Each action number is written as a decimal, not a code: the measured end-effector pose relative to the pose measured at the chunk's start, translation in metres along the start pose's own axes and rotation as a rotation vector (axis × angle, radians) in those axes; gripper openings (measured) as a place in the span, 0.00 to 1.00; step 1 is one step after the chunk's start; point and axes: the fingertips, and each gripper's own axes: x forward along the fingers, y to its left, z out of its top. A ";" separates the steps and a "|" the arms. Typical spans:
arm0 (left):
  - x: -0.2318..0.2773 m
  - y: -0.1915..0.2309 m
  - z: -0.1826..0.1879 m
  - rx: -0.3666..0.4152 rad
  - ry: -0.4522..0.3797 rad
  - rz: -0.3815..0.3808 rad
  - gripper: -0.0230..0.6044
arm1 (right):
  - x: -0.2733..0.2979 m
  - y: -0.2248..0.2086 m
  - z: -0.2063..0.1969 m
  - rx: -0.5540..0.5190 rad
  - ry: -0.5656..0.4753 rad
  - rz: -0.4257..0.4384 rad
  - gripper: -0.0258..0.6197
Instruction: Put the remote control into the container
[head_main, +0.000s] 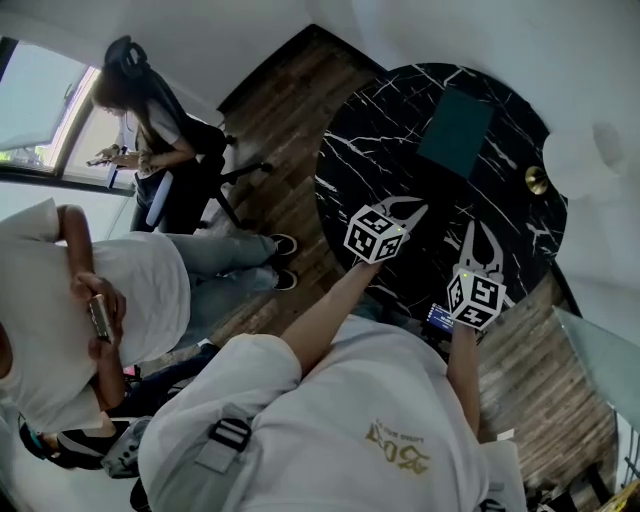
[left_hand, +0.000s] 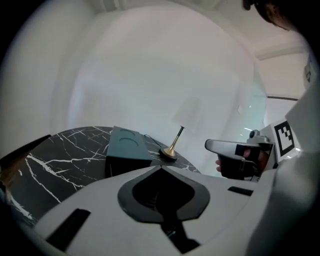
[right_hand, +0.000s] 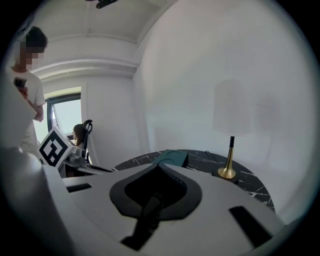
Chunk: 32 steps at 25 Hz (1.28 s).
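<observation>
The dark teal container (head_main: 455, 130) lies closed on the far side of the round black marble table (head_main: 370, 150); it also shows in the left gripper view (left_hand: 127, 147) and the right gripper view (right_hand: 172, 157). I see no remote control for certain. A small dark device with a lit screen (head_main: 439, 318) sits by the near table edge; what it is I cannot tell. My left gripper (head_main: 407, 210) (left_hand: 161, 168) hovers over the table's near half, shut and empty. My right gripper (head_main: 478, 238) (right_hand: 159, 165) hangs beside it to the right, also shut on nothing.
A lamp with a gold base (head_main: 538, 180) and white shade stands right of the container, near the wall. To the left, on the wooden floor, a person sits in an office chair (head_main: 150, 140) by the window. A second person (head_main: 90, 300) stands close by.
</observation>
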 end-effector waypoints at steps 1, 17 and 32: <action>-0.005 -0.001 0.004 0.005 -0.024 0.003 0.05 | -0.002 0.001 0.001 -0.001 -0.002 0.001 0.06; -0.090 -0.011 0.111 0.204 -0.370 0.140 0.05 | -0.016 0.016 0.042 -0.046 -0.091 0.021 0.06; -0.123 -0.036 0.153 0.322 -0.473 0.208 0.05 | -0.037 0.009 0.091 -0.050 -0.186 -0.009 0.06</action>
